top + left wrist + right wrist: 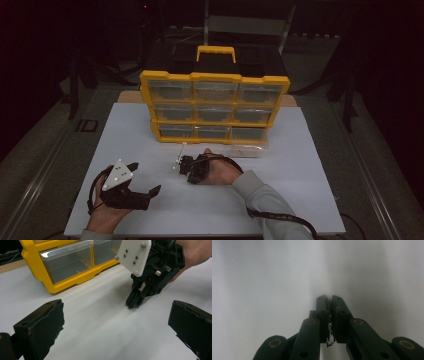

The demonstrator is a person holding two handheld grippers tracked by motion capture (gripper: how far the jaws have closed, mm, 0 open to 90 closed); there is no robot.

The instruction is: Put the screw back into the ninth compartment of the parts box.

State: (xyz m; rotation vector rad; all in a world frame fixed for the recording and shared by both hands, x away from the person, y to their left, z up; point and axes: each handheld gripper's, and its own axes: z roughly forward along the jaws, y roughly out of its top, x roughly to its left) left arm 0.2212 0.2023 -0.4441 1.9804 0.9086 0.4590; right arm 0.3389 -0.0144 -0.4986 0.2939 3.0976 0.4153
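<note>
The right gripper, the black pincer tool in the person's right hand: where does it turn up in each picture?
High view: right gripper at centre, tips down on the white table, before the yellow drawer box.
Left gripper view: upper right, under its white plate, jaws pressed together.
Right gripper view: its own shut jaws rise from the bottom.
Shared landmark: the white table.

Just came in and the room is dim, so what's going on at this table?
A person sits at a white table holding a black two-jaw gripper in each hand. The right gripper points tip-down at the bare tabletop with its jaws pressed together; whether anything small is pinched between them is too hard to tell. The left gripper rests nearer the person with its jaws wide apart, holding nothing. Behind them stands a yellow plastic organiser with clear drawers, and a clear drawer-like piece lies just in front of it.
</note>
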